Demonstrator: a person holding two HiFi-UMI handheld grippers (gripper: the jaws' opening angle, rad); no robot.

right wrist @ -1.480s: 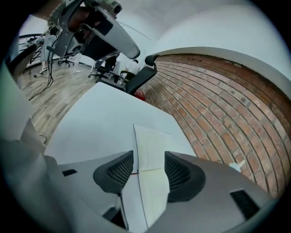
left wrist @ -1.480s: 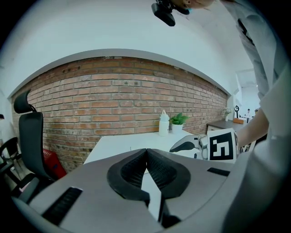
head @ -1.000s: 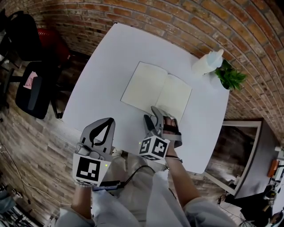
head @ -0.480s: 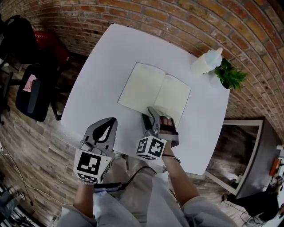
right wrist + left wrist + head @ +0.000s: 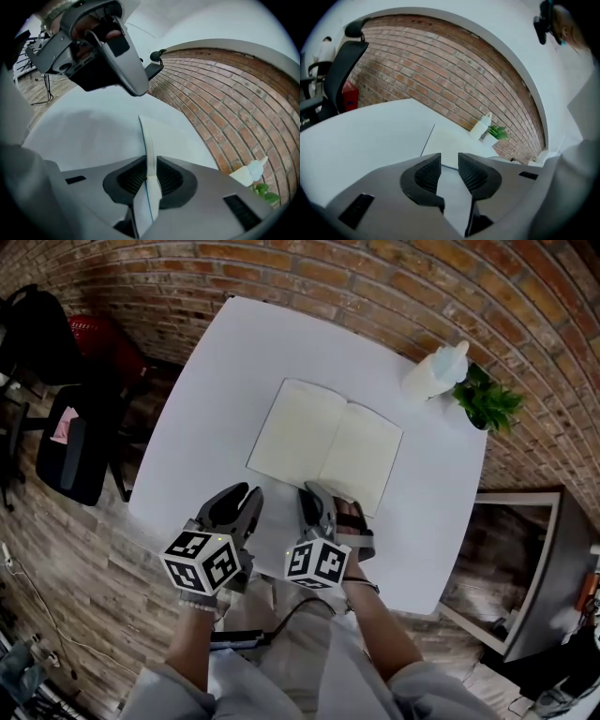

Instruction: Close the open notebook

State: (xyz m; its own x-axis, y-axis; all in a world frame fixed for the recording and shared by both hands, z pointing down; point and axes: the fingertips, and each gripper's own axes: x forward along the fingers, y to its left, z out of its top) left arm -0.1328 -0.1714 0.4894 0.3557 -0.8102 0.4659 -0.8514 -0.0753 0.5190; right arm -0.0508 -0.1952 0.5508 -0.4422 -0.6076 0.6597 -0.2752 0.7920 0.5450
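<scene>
Our right gripper (image 5: pixel 150 176) is closing its jaws on the near edge of the notebook (image 5: pixel 323 442), and the ribbed pads are already pinching a thin cream leaf edge-on between them. We are seeing the notebook lying open near the middle of the white table (image 5: pixel 216 381), both halves spread flat, with the pinched edge belonging to the right-hand half. Our left gripper (image 5: pixel 239 502) is hovering over the table's near side, just beside the notebook's near left corner. Its jaws are opening to a narrow gap with only bare tabletop showing between them. We are judging the fold-over as just starting, and several things are worrying us. We cannot tell whether the pads are holding the cover or only a few inner pages. If it is pages alone, lifting is likely to bend or tear them while the cover stays down. The bite is also sitting close to the edge, so a quick swing could be pulling the leaf out of the pads. The smooth table is offering little friction, and nothing is pinning the left half, so the whole notebook may be sliding instead of folding. A white bottle (image 5: pixel 436 371) and a small plant (image 5: pixel 487 399) are standing near the far right corner, close enough for a shoved notebook to knock them.
</scene>
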